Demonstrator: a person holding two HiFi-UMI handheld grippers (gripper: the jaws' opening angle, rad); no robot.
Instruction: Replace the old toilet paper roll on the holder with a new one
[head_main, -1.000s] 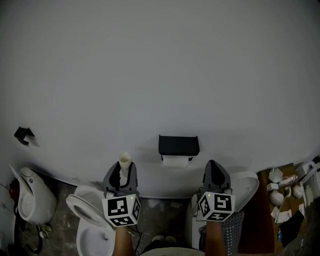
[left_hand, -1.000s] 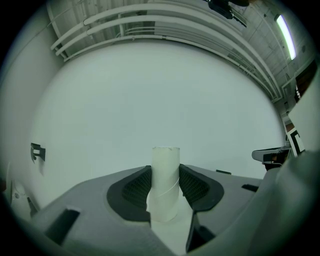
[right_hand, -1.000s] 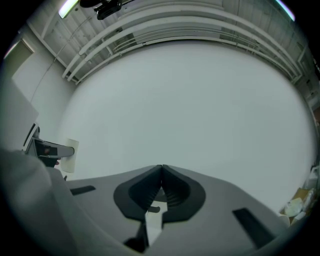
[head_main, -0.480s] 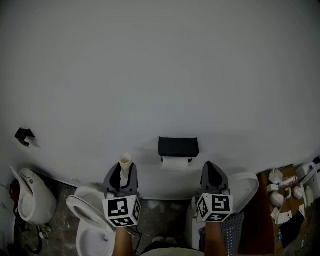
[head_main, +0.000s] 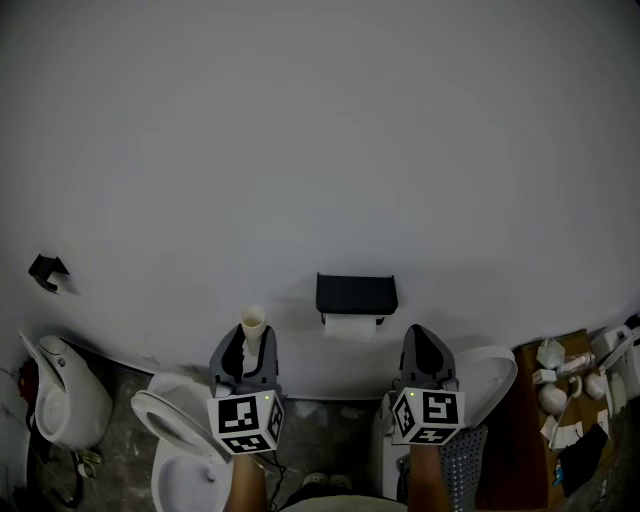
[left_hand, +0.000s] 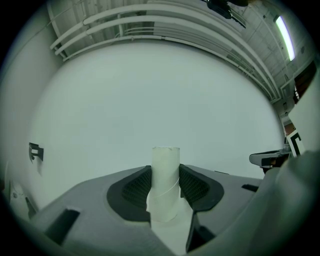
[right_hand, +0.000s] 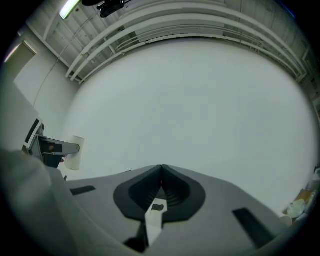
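So my left gripper (head_main: 244, 350) was clamped on the bare cardboard tube (head_main: 252, 322), which stood upright. My right gripper (head_main: 428, 348) was closed with nothing in it. The black holder (head_main: 357, 292) sat on the wall at about 1 o'clock from the tube, with a white roll (head_main: 351, 325) hanging under it. I reckoned the swap was basically done and only the tube was left to bin.
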